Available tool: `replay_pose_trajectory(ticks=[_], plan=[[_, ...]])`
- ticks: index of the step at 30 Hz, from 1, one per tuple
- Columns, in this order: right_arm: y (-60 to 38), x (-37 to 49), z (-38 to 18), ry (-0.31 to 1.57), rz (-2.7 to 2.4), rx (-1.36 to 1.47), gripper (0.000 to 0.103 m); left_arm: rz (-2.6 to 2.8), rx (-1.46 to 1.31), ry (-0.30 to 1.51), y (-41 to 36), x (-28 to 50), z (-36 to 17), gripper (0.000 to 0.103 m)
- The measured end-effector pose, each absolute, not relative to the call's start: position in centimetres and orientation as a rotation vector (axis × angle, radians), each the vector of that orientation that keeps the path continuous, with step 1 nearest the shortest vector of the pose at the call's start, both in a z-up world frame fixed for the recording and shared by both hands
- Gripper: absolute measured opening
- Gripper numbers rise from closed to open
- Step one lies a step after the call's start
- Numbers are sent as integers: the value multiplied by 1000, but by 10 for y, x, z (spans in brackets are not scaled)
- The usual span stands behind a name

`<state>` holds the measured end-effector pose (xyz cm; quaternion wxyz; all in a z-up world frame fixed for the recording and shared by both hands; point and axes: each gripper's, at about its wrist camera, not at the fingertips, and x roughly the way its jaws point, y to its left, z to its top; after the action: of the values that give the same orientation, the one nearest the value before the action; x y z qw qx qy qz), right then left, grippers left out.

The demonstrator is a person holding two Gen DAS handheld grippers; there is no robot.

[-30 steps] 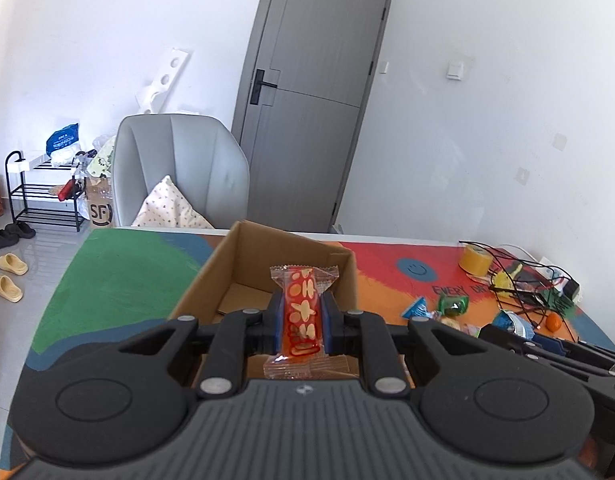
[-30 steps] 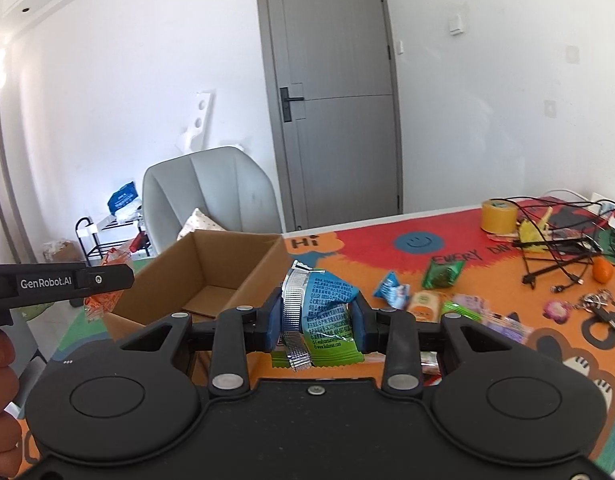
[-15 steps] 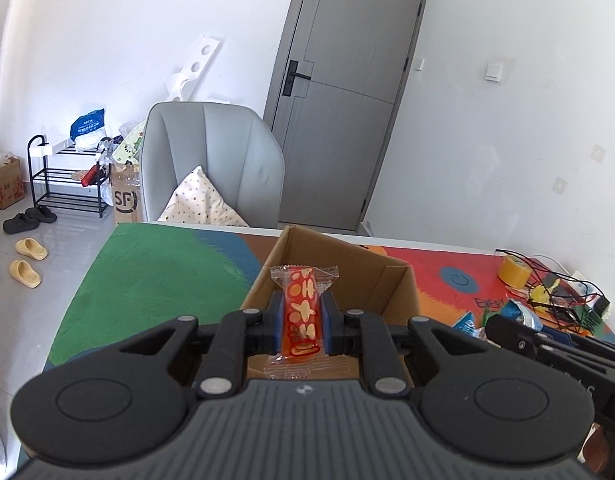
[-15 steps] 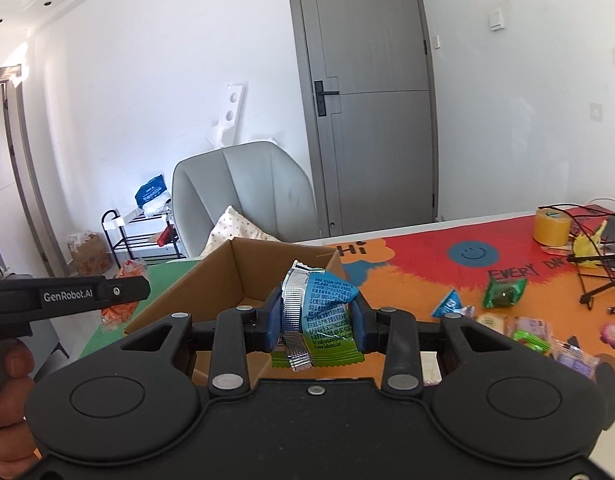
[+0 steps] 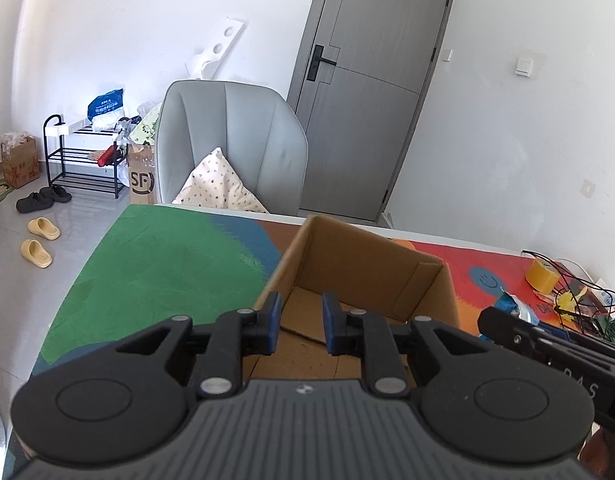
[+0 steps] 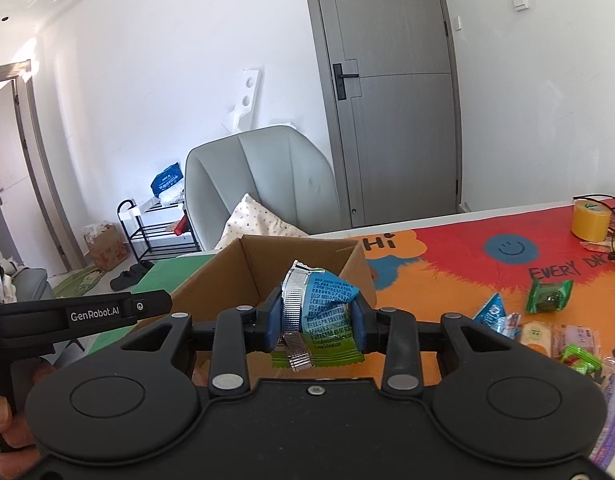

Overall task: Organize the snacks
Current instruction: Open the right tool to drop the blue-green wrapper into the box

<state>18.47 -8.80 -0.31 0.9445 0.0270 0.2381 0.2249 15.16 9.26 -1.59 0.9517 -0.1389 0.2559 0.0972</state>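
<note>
- At the far left, a shoe rack (image 5: 83, 156) and yellow slippers (image 5: 37, 242) stood on the floor, with a grey chair (image 5: 231, 148) holding a spotted cushion (image 5: 221, 188) behind the table (image 5: 167, 264).
- We held the left gripper (image 5: 301, 322) over the near edge of the open cardboard box (image 5: 371, 268); its blue pads stood slightly apart with nothing between them, the jaws having just been opening.
- The box floor looked bare from this side, though the gripper body hid its near part, so we could not be sure.
- Our right gripper (image 6: 315, 320) pinched a crumpled blue-and-green snack packet (image 6: 327, 312) with a silver crimped seam, held just in front of the box.
- Farther right, loose snacks (image 6: 547, 332) lay on the orange-red mat, including a green packet (image 6: 549, 296) and a blue triangular one (image 6: 491, 312).
- A yellow tape roll (image 6: 590, 220) and tangled black cables (image 5: 579, 300) sat at the far right.
</note>
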Motion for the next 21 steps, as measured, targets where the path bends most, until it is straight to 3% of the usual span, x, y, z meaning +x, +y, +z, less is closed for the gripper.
replay_pose_trajectory(ticks=[7,10,11,15,17,21], plan=[[-75,187,-2,482,512,66,36,231,-299,522,97,143,-14,24],[-70,187,0,493,519,58,46,247,-305,528,99,139,-14,39],[-72,185,1,491,515,61,53,254,-307,527,99,138,-13,48],[-86,181,2,487,481,84,61,266,-313,501,98,131,-12,79],[-97,178,0,487,452,102,66,265,-311,494,95,130,-11,87],[-117,170,-4,496,404,120,71,254,-295,496,83,128,-11,91]])
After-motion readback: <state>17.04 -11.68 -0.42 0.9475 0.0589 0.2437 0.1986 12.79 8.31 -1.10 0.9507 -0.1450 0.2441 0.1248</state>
